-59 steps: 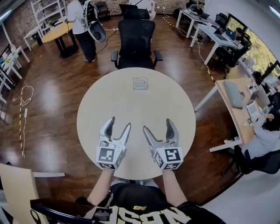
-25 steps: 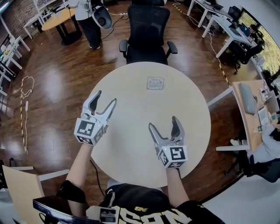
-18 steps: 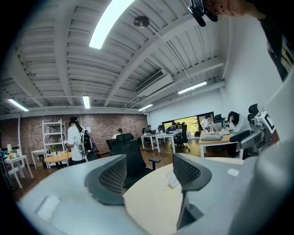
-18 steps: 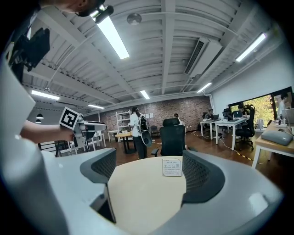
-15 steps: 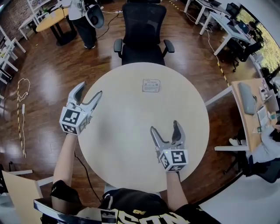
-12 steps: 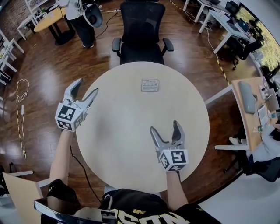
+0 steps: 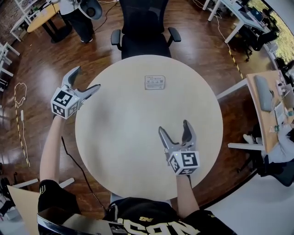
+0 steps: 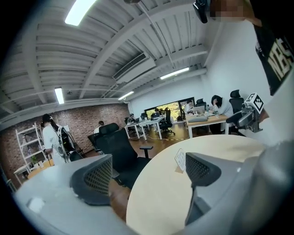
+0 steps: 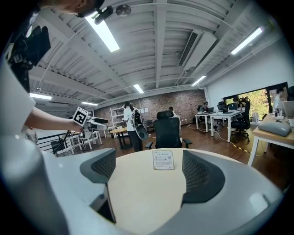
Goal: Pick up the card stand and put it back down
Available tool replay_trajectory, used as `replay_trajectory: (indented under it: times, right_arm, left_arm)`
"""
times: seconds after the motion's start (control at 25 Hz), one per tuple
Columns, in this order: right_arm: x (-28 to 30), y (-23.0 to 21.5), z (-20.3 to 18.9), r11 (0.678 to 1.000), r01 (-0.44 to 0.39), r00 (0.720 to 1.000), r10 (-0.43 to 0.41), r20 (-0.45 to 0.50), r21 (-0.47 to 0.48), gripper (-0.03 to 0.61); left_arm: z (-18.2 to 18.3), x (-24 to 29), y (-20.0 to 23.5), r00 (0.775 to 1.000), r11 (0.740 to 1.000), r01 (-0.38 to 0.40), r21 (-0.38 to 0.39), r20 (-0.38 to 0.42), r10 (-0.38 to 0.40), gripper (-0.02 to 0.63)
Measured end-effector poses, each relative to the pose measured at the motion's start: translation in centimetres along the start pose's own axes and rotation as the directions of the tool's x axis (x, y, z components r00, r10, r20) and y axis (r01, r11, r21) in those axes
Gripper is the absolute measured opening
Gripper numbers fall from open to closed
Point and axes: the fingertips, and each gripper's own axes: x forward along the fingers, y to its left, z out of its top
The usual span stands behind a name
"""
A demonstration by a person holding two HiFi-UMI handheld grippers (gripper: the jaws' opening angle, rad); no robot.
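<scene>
The card stand [image 7: 155, 82] is a small white printed card standing upright at the far side of the round beige table [image 7: 124, 137]. It also shows in the left gripper view as a card stand [image 8: 180, 160] seen nearly edge-on, and in the right gripper view as a card stand [image 9: 163, 160] seen face-on. My left gripper [image 7: 85, 79] hovers at the table's left edge, well left of the card. Its jaws have just been opening, with nothing between them. My right gripper [image 7: 174, 128] is open and empty over the near right of the table, pointing at the card from a distance.
A black office chair [image 7: 144, 27] stands just behind the table. A person [image 7: 76, 9] stands at the back left by a yellow table. Desks with a keyboard [image 7: 262, 94] line the right side. A cable [image 7: 18, 105] lies on the wooden floor at left.
My left gripper has swung left from over the table to its left edge, and its jaws have spread wider. The right gripper has shifted only a little.
</scene>
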Motion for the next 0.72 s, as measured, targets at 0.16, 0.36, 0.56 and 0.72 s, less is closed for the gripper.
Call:
replay_trajectory:
  times: [0.16, 0.36, 0.56, 0.72]
  right_arm:
    - [0.7, -0.3, -1.2, 1.0, -0.004, 1.0, 0.005, -0.026, 0.013, 0.448]
    - [1.8, 0.0, -2.6, 0.999, -0.025, 0.998, 0.026, -0.052, 0.02, 0.448]
    - [2.9, -0.4, -3.4, 0.999, -0.037, 0.997, 0.038, -0.062, 0.022, 0.448]
    - [3.9, -1.1, -4.2, 0.999, -0.036, 0.996, 0.038, -0.077, 0.022, 0.448]
  left_arm:
    - [-1.4, 2.7, 0.7, 0.997, 0.997, 0.062, 0.039, -0.045, -0.06, 0.569]
    - [-2.9, 6.4, 0.9, 0.986, 0.988, 0.151, 0.034, -0.083, -0.148, 0.611]
    - [-6.0, 10.2, -0.6, 0.957, 0.97, 0.239, -0.031, -0.16, -0.241, 0.609]
    - [-7.6, 13.3, -2.3, 0.946, 0.955, 0.281, -0.092, -0.143, -0.292, 0.6]
